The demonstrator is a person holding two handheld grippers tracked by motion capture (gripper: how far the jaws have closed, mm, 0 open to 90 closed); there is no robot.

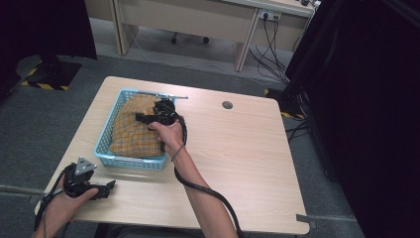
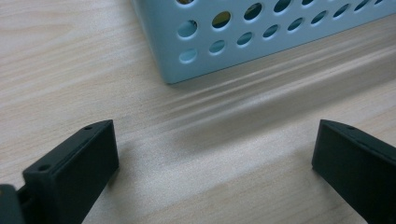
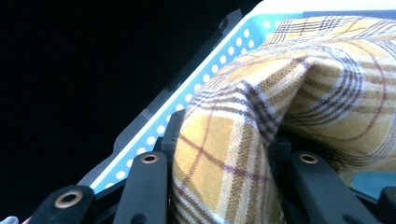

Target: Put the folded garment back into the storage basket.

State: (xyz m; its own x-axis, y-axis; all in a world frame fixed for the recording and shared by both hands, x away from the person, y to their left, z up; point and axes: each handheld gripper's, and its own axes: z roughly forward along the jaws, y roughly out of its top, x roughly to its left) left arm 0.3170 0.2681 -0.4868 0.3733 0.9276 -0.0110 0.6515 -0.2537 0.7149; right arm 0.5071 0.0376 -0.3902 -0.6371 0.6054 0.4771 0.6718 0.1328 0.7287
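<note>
Nearest us, our left gripper (image 1: pixel 101 190) rested on the table (image 1: pixel 237 163), jaws wide apart and empty, just beside the basket (image 1: pixel 130 161). Our right gripper (image 1: pixel 143 118) reached into the basket with a fold of the yellow checked cloth (image 3: pixel 233 154) between its narrowly parted jaws.

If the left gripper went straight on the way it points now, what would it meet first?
Probably the blue basket: the left gripper, jaws open over bare table, faces its perforated wall near a corner, though depth is unclear.

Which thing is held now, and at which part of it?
The right gripper pinches a raised fold of the yellow plaid cloth inside the blue basket. The left gripper is open and holds nothing.
</note>
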